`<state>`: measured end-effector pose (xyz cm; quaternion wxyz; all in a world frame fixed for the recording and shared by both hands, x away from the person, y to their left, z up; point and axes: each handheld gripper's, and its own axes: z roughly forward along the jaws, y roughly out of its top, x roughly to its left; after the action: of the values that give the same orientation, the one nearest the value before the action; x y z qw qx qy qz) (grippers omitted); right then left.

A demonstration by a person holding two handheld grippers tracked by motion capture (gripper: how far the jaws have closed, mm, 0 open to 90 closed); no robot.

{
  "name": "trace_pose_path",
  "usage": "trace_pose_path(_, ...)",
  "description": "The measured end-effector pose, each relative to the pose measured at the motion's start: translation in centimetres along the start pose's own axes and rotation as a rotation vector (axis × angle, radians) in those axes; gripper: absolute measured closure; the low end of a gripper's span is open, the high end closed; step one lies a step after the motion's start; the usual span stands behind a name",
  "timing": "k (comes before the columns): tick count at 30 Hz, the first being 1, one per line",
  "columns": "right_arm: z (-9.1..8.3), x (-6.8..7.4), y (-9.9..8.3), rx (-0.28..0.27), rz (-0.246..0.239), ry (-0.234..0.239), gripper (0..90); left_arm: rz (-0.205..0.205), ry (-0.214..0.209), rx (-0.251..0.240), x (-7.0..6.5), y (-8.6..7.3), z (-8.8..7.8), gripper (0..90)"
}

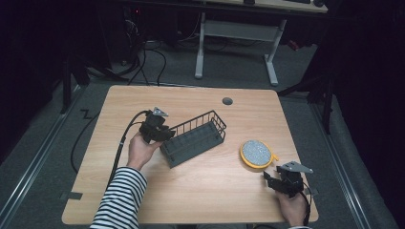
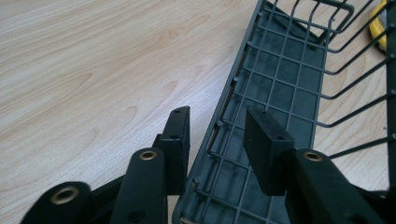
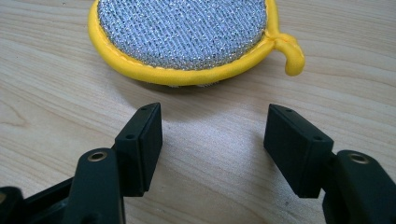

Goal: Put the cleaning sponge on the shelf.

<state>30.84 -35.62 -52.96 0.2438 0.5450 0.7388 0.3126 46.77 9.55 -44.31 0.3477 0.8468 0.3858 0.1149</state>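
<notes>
High view: my left gripper [image 1: 165, 135] is at the left end of the dark wire basket [image 1: 195, 138], which sits tilted near the middle of the desk [image 1: 191, 195], a bit toward its left side. Left hand [image 1: 138, 150] wraps the gripper from behind, striped sleeve [image 1: 119, 200] coming in from the near edge. A round yellow-rimmed scrubber [image 1: 257, 153] lies flat toward the right side of the desk, apart from the basket. My right gripper [image 1: 268, 178] is near the right near corner, just beside the scrubber on its near side, not touching it. A small grey round plug [image 1: 227, 101] sits near the far edge.

Left gripper view: the left gripper [image 2: 219, 135] has its jaws parted and straddling the basket [image 2: 280, 84] end wall, one jaw outside over the desk [image 2: 93, 70], one inside. I see gaps on both sides of the wire, so released, not clamping.

Right gripper view: the right gripper [image 3: 212, 140] has its jaws wide apart, released, holding nothing, bare desk [image 3: 215, 154] between them. The scrubber [image 3: 182, 32] lies just ahead, silver mesh top up, yellow loop at its right edge.
</notes>
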Motion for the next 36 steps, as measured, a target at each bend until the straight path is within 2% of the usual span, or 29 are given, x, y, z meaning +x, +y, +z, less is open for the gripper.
trace_pose_path(4,0.0,0.0,0.0,0.000,0.000,0.000,37.3,0.034,-0.009,-0.004,-0.9,-0.2,-0.1,66.2)
trace_pose_path(12,0.0,0.0,0.0,0.000,0.001,0.000,37.1,0.038,-0.037,-0.030,-2.0,-0.9,-0.4,72.2)
trace_pose_path(17,0.0,0.0,0.0,0.001,0.001,0.001,36.9,0.060,-0.053,-0.026,-2.8,-1.2,-0.5,76.1)
trace_pose_path(25,0.0,0.0,0.0,0.001,0.001,0.001,36.9,0.061,-0.077,-0.024,-3.9,-1.8,-0.8,84.7)
trace_pose_path(33,0.0,0.0,0.0,0.000,0.001,0.001,36.8,0.034,-0.090,-0.032,-4.9,-2.1,-0.9,85.0)
trace_pose_path(36,0.0,0.0,0.0,0.000,0.000,0.001,36.8,0.029,-0.079,-0.038,-5.4,-2.1,-0.8,85.1)
